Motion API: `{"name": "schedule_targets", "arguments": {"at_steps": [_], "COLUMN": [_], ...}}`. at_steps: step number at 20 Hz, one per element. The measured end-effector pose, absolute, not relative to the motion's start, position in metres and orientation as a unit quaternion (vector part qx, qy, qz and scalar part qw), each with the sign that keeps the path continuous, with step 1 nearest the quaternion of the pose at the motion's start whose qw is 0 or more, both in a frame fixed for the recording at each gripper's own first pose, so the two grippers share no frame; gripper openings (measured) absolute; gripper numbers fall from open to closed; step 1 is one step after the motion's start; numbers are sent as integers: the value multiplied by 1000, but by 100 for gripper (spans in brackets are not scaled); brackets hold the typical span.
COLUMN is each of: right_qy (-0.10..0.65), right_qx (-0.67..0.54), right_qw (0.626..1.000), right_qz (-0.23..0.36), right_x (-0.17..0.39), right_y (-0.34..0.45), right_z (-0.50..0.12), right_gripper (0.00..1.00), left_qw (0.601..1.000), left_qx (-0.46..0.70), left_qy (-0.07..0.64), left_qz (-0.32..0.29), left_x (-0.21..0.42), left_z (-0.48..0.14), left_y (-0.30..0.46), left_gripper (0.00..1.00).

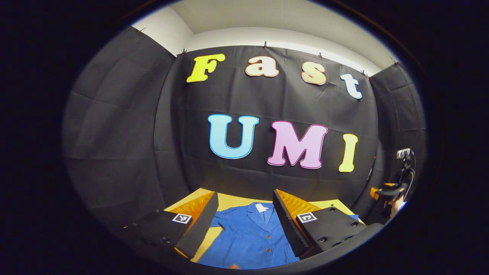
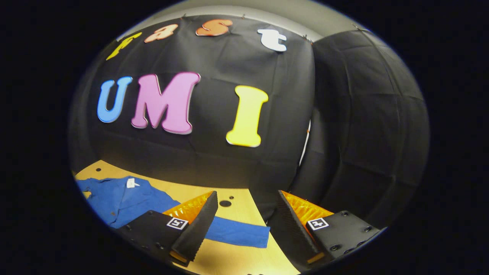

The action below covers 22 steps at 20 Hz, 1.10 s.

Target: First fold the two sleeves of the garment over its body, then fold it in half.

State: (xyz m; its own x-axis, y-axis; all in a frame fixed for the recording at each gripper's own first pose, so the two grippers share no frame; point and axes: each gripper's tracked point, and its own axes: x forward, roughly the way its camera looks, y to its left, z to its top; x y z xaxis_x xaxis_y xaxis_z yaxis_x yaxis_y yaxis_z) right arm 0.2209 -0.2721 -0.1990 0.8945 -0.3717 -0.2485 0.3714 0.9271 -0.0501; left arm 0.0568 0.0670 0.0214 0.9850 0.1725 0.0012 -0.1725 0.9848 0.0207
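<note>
My left gripper [image 1: 244, 223] hangs with its fingers spread wide, gripping nothing, above the blue garment [image 1: 250, 238] lying flat, collar away from me, on the wooden table [image 1: 229, 200]. My right gripper [image 2: 246, 225] is likewise wide apart and empty, above the table; between its fingers I see the outstretched sleeve [image 2: 238, 233], untouched and not yet folded.

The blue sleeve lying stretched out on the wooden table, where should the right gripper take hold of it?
Probably at the cuff end of the blue fabric sleeve, coming from above with the open right gripper. The sleeve lies flat and straight, so its free end can swing over the shirt body.
</note>
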Motion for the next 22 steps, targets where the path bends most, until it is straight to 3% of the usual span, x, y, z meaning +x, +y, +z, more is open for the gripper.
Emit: {"name": "schedule_targets", "arguments": {"at_steps": [3, 4, 5, 12, 17, 19, 20, 21, 22], "right_qy": [191, 213, 235, 360, 409, 398, 398, 397, 398], "right_qx": [44, 57, 70, 118, 154, 148, 151, 151, 151], "right_qw": [957, 950, 943, 895, 869, 873, 872, 872, 871], "right_qz": [-215, -221, -226, -236, -230, -238, -242, -244, -246], "right_x": [238, 243, 245, 252, 246, 250, 250, 248, 247], "right_y": [-299, -307, -315, -337, -324, -330, -329, -328, -327], "right_z": [-271, -294, -315, -432, -470, -469, -468, -467, -467], "right_gripper": [98, 91, 98, 99, 100, 96, 100, 94, 100], "left_qw": [995, 996, 996, 991, 991, 992, 992, 992, 993], "left_qx": [28, 26, 22, 17, 24, 27, 27, 24, 20], "left_qy": [9, 16, 21, 57, 67, 65, 64, 65, 65], "left_qz": [91, 89, 89, 122, 116, 108, 104, 101, 98], "left_x": [91, 103, 114, 152, 172, 181, 184, 187, 188], "left_z": [20, 14, 13, -14, -17, -18, -19, -19, -20], "left_y": [57, 50, 44, 34, 21, 15, 13, 12, 10], "left_gripper": [82, 82, 82, 82, 82, 82, 82, 82, 82]}}
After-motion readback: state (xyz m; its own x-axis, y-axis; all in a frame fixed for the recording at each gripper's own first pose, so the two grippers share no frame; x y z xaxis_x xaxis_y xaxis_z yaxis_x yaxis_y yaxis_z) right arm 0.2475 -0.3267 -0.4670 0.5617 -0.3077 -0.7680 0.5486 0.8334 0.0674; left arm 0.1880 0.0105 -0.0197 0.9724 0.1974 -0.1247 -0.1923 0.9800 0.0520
